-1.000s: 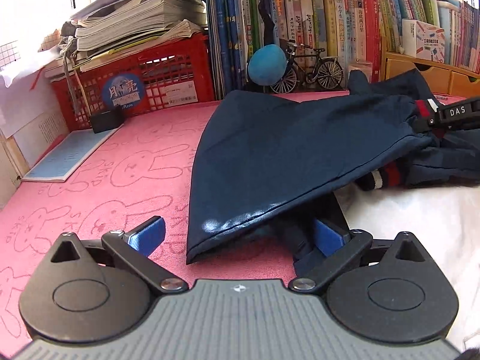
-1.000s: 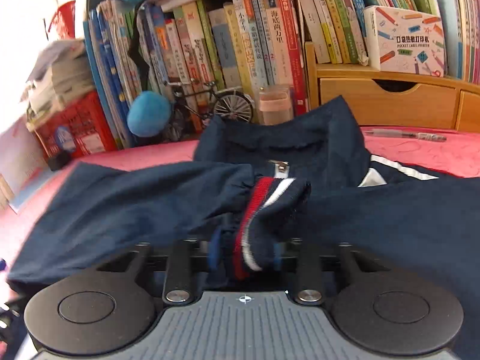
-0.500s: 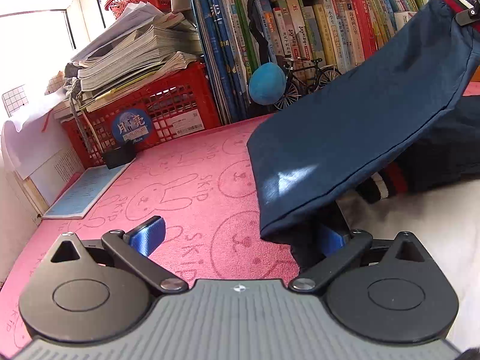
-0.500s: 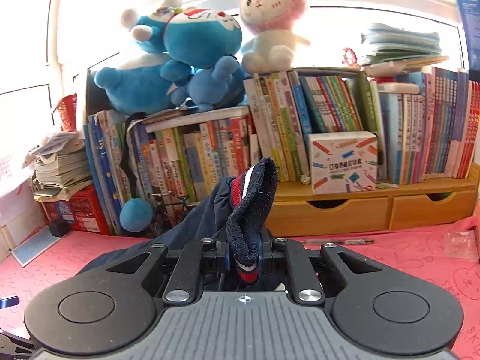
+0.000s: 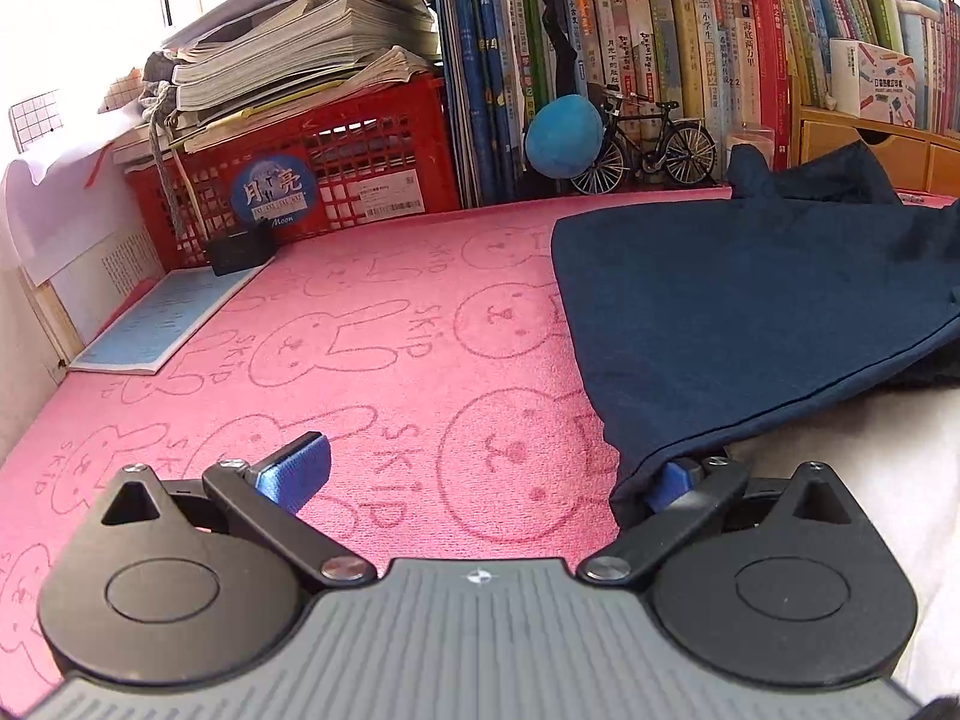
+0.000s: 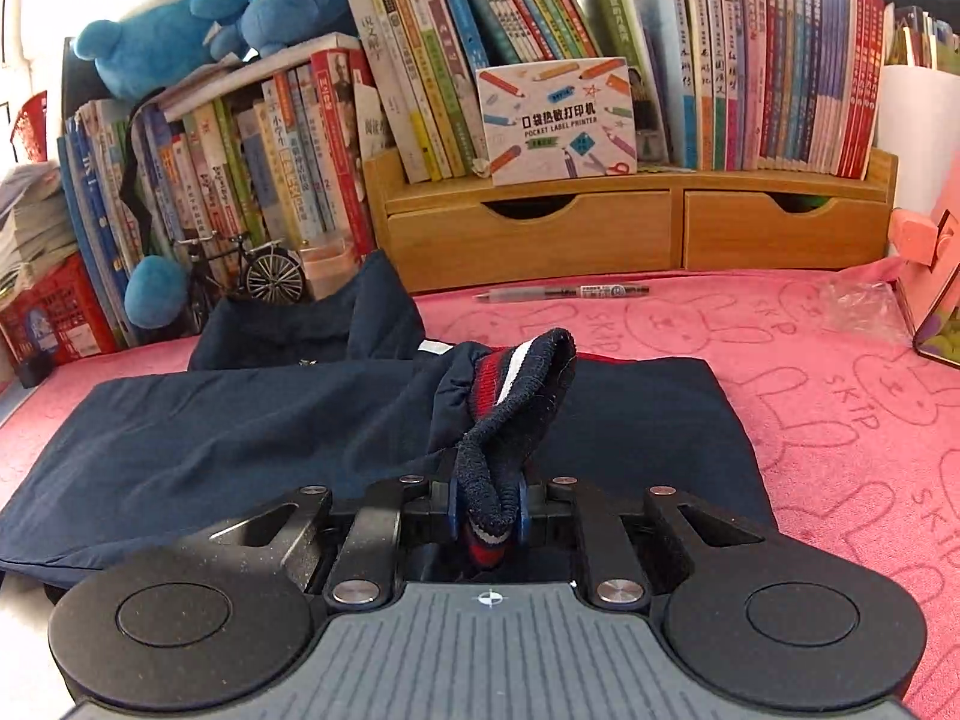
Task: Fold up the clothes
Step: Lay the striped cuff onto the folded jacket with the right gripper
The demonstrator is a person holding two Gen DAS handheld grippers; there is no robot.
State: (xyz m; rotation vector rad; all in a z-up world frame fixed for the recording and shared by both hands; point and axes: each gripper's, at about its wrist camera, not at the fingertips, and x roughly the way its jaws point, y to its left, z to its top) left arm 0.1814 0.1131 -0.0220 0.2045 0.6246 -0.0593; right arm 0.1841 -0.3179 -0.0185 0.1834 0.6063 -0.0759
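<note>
A navy jacket lies on the pink rabbit-print mat, its sleeve folded across the body. It also shows in the left wrist view, at the right. My right gripper is shut on the sleeve's ribbed cuff, which has red and white stripes, and holds it just above the jacket. My left gripper is open at the jacket's left edge. Its left finger is over bare mat. Its right finger is partly hidden under the jacket's corner.
A red basket stacked with papers, rows of books, a blue ball and a model bicycle line the back. A blue booklet lies at the left. A wooden drawer shelf, a pen and a pink box are at the right.
My right gripper swung the cuff up high, then lowered it across the jacket body. The sleeve now lies folded over. My left gripper stayed open at the jacket's edge.
</note>
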